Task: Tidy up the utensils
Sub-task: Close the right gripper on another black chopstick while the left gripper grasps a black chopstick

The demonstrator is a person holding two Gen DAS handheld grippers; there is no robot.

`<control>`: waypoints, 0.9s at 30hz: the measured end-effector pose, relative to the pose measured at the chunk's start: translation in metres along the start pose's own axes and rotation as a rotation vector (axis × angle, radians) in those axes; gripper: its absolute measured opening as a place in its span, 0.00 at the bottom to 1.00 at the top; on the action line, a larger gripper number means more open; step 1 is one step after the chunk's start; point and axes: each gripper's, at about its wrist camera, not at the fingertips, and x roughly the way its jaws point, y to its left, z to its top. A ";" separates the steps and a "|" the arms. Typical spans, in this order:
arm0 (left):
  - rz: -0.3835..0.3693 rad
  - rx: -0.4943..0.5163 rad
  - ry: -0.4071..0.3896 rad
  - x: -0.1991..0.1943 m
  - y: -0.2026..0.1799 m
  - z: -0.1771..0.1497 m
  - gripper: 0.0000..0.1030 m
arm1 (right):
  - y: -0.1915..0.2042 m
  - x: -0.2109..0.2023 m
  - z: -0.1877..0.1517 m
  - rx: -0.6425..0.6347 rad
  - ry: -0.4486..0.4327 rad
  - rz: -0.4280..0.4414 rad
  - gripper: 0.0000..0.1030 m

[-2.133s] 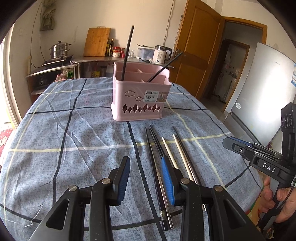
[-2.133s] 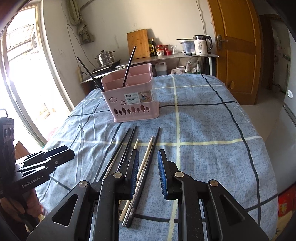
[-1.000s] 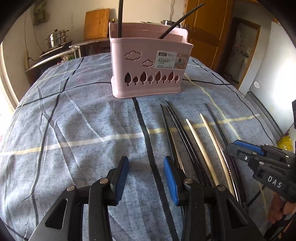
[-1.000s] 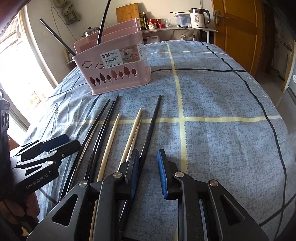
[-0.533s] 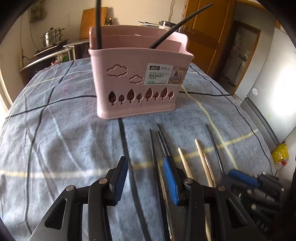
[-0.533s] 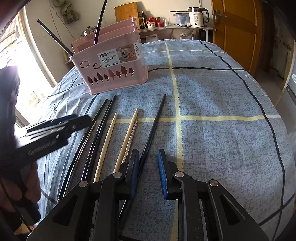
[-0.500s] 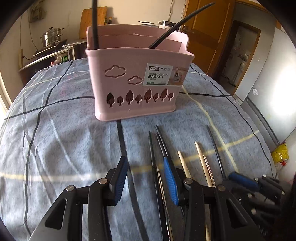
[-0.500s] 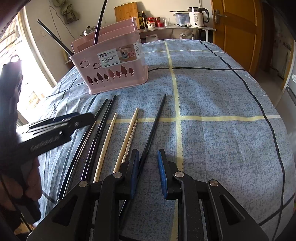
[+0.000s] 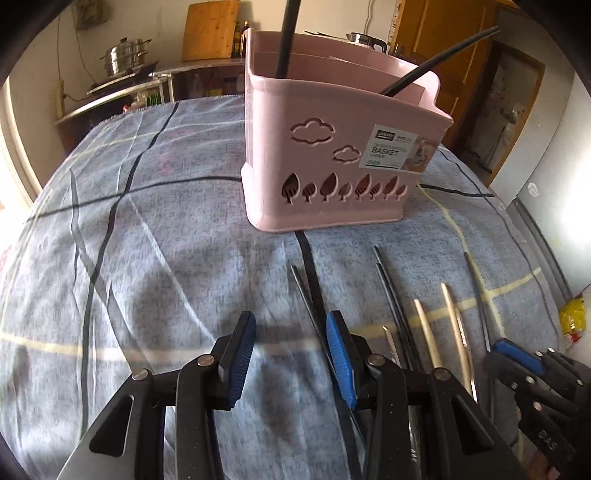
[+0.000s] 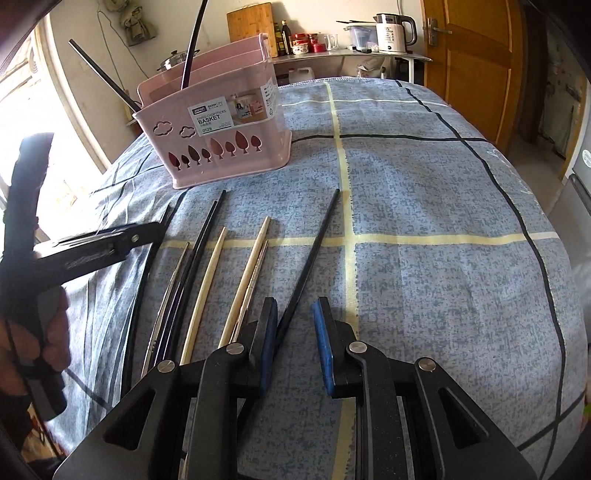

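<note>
A pink utensil basket (image 9: 340, 155) stands on the blue checked tablecloth with two black chopsticks (image 9: 286, 37) in it; it also shows in the right wrist view (image 10: 221, 136). Several loose chopsticks, black (image 10: 308, 266) and pale wooden (image 10: 207, 284), lie side by side in front of it. My left gripper (image 9: 290, 349) is open, low over the cloth, with one black chopstick (image 9: 306, 295) running along the inside of its right finger. My right gripper (image 10: 295, 339) is open over the near end of the rightmost black chopstick.
The cloth-covered table (image 10: 443, 206) drops off at right and front. A counter with a kettle (image 10: 391, 27), jars and a cutting board (image 10: 251, 26) stands behind. A wooden door (image 10: 476, 66) is at the back right.
My left gripper has swung left, so the basket sits further right in its view, and one black chopstick now lies apart from the row, between its fingers. The right gripper stays put.
</note>
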 end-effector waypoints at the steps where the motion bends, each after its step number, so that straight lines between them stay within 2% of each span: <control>1: -0.011 -0.006 0.006 -0.002 -0.001 -0.004 0.38 | 0.000 0.000 0.001 0.000 0.002 -0.001 0.21; 5: -0.004 -0.010 0.020 -0.009 -0.013 -0.022 0.38 | 0.002 0.003 0.005 -0.010 0.010 -0.014 0.21; 9: 0.065 0.028 0.009 -0.009 -0.027 -0.028 0.38 | 0.004 0.007 0.010 -0.024 0.016 -0.030 0.21; 11: 0.093 0.078 0.001 -0.007 -0.035 -0.030 0.34 | 0.005 0.009 0.012 -0.025 0.017 -0.032 0.21; 16: 0.089 0.144 -0.001 -0.006 -0.032 -0.027 0.13 | 0.000 0.010 0.014 -0.010 0.024 -0.027 0.11; 22: 0.063 0.109 0.036 -0.012 -0.021 -0.031 0.13 | 0.001 0.010 0.017 -0.011 0.058 -0.043 0.11; 27: 0.136 0.137 0.006 -0.012 -0.036 -0.038 0.11 | 0.009 0.013 0.019 -0.033 0.059 -0.086 0.11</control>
